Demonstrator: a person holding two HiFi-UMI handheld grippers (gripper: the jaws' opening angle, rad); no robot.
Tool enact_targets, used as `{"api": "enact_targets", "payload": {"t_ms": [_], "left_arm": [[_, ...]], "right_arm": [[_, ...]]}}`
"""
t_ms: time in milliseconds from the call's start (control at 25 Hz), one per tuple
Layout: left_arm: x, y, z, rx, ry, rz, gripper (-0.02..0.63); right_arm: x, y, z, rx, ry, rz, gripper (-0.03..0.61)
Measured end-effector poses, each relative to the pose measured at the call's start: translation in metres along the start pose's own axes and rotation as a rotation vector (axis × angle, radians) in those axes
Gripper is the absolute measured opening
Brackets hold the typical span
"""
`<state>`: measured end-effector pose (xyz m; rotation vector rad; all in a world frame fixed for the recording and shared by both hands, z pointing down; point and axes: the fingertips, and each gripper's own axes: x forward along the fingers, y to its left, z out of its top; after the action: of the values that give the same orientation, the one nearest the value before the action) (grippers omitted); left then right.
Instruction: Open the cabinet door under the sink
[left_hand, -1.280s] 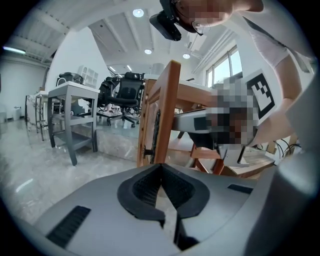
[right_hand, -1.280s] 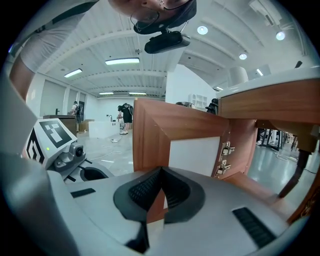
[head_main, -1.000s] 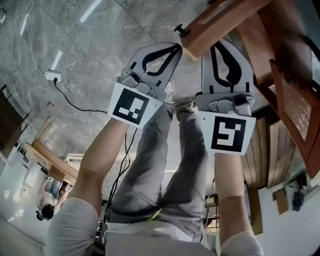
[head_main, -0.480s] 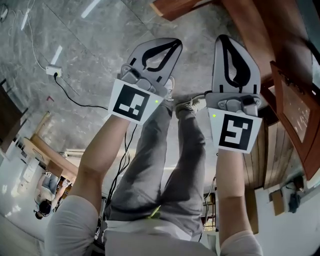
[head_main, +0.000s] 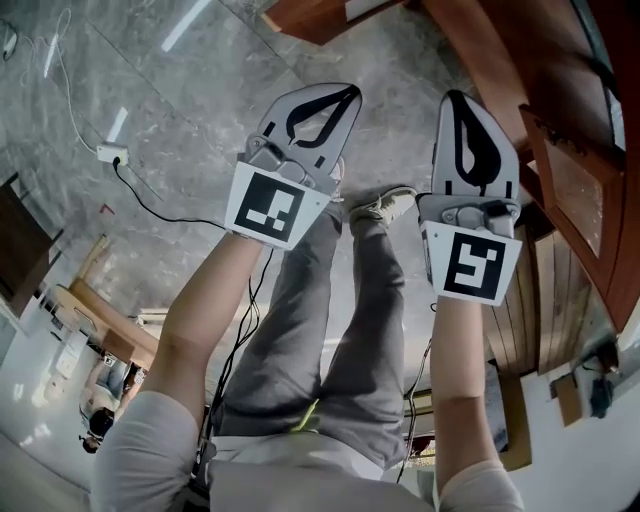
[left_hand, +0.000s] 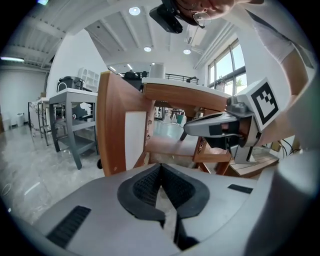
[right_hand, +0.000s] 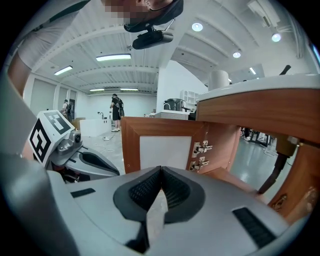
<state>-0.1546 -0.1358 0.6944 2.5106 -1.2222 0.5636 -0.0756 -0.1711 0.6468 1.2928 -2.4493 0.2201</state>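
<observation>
The wooden cabinet door (right_hand: 162, 150) under the sink stands swung open; its white inner panel and hinges (right_hand: 200, 150) face the right gripper view. In the left gripper view the door (left_hand: 120, 130) shows nearly edge-on, and in the head view only its corner (head_main: 310, 15) shows at the top. My left gripper (head_main: 352, 92) (left_hand: 160, 166) is shut and empty, short of the door. My right gripper (head_main: 456, 96) (right_hand: 161, 170) is also shut with nothing in it, apart from the door. The sink counter (right_hand: 260, 85) runs above the opening.
A second framed wooden door (head_main: 585, 200) hangs at the right. A drain pipe (right_hand: 277, 160) drops under the counter. A power strip (head_main: 110, 153) with cables lies on the marble floor. A grey metal table (left_hand: 75, 115) stands left. The person's shoes (head_main: 385, 205) are below the grippers.
The door with its knob has swung away from the right gripper and slid to the top edge of the head view. The right gripper has shifted right; both stay shut.
</observation>
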Motion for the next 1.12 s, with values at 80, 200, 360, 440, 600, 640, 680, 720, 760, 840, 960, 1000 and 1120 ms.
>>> {"api": "enact_targets", "payload": {"t_ms": [80, 200, 360, 440, 600, 640, 680, 720, 760, 840, 960, 1000, 1120], "left_arm": [[-0.002, -0.012, 0.018, 0.008, -0.004, -0.010, 0.017], [-0.006, -0.028, 0.051, 0.026, -0.027, -0.034, 0.017], [-0.020, -0.048, 0.101, 0.034, -0.054, -0.055, 0.017], [-0.030, -0.058, 0.125, 0.035, -0.059, -0.056, 0.016], [-0.042, -0.077, 0.165, 0.043, -0.067, -0.071, 0.017], [-0.043, -0.081, 0.175, 0.050, -0.071, -0.073, 0.015], [-0.046, -0.086, 0.185, 0.055, -0.075, -0.074, 0.016], [-0.049, -0.092, 0.196, 0.057, -0.080, -0.074, 0.016], [-0.054, -0.099, 0.207, 0.058, -0.085, -0.075, 0.015], [-0.064, -0.114, 0.231, 0.061, -0.096, -0.085, 0.016], [-0.074, -0.132, 0.266, 0.088, -0.116, -0.098, 0.017], [-0.076, -0.137, 0.279, 0.096, -0.126, -0.099, 0.015], [-0.086, -0.153, 0.317, 0.119, -0.161, -0.105, 0.017]], "right_arm": [[-0.019, -0.009, 0.005, 0.004, 0.020, -0.010, 0.031], [-0.051, -0.026, 0.012, 0.009, 0.061, -0.051, 0.031], [-0.095, -0.044, 0.034, 0.022, 0.092, -0.104, 0.031], [-0.118, -0.057, 0.051, 0.036, 0.094, -0.143, 0.031], [-0.158, -0.089, 0.090, 0.062, 0.066, -0.227, 0.031], [-0.166, -0.095, 0.099, 0.064, 0.056, -0.241, 0.031], [-0.175, -0.101, 0.108, 0.064, 0.047, -0.253, 0.031], [-0.185, -0.106, 0.116, 0.066, 0.040, -0.265, 0.031], [-0.197, -0.111, 0.124, 0.069, 0.035, -0.276, 0.031], [-0.221, -0.118, 0.139, 0.080, 0.028, -0.298, 0.031], [-0.254, -0.127, 0.160, 0.088, 0.013, -0.323, 0.031], [-0.264, -0.130, 0.165, 0.088, 0.010, -0.332, 0.031], [-0.298, -0.139, 0.178, 0.108, 0.003, -0.372, 0.031]]}}
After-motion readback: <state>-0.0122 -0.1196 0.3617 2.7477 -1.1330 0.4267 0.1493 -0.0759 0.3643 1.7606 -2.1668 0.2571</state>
